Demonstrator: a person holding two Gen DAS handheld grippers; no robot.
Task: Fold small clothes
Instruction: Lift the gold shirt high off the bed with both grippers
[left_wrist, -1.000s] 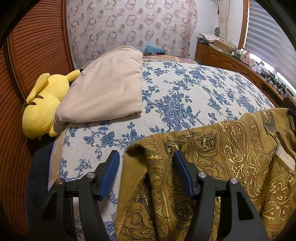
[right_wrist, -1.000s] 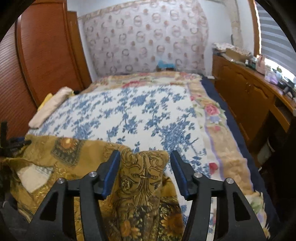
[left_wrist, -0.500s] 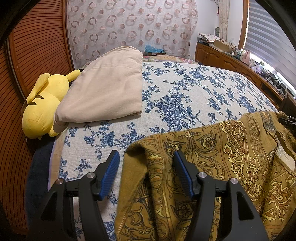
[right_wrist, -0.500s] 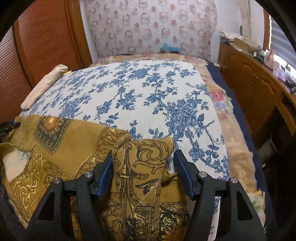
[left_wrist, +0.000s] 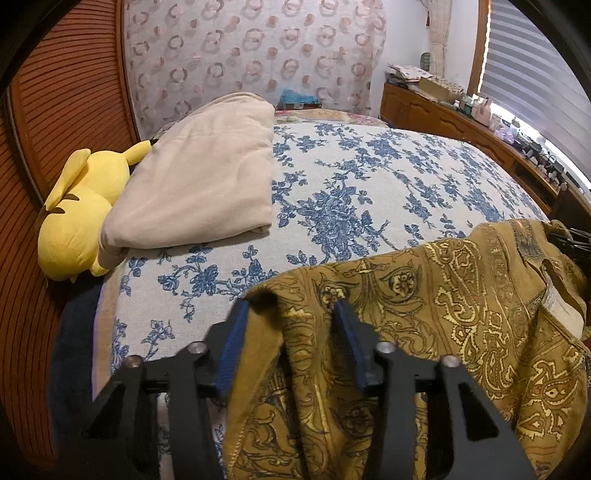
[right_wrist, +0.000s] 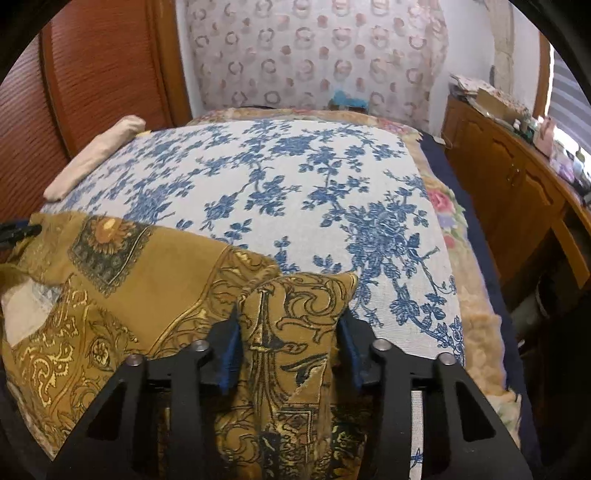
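A mustard-gold paisley garment (left_wrist: 443, 314) lies across the near end of a bed with a white-and-blue floral cover (left_wrist: 351, 192). My left gripper (left_wrist: 290, 314) has its jaws partly closed around the garment's left corner, with a fold of cloth bunched between the blue pads. My right gripper (right_wrist: 290, 325) is also partly closed around a raised fold at the garment's (right_wrist: 140, 295) right corner. Neither pair of pads has met on the cloth. A white label patch (right_wrist: 22, 314) shows on the garment.
A folded beige blanket (left_wrist: 207, 177) and a yellow plush toy (left_wrist: 77, 218) lie at the bed's left side by a wooden wardrobe (left_wrist: 55, 110). A wooden dresser (right_wrist: 524, 192) with clutter runs along the right wall. The floral bed cover (right_wrist: 295, 177) stretches beyond the garment.
Both grippers have narrowed their jaws around the garment's corners. The right gripper moved forward and lower over the bed during the last second.
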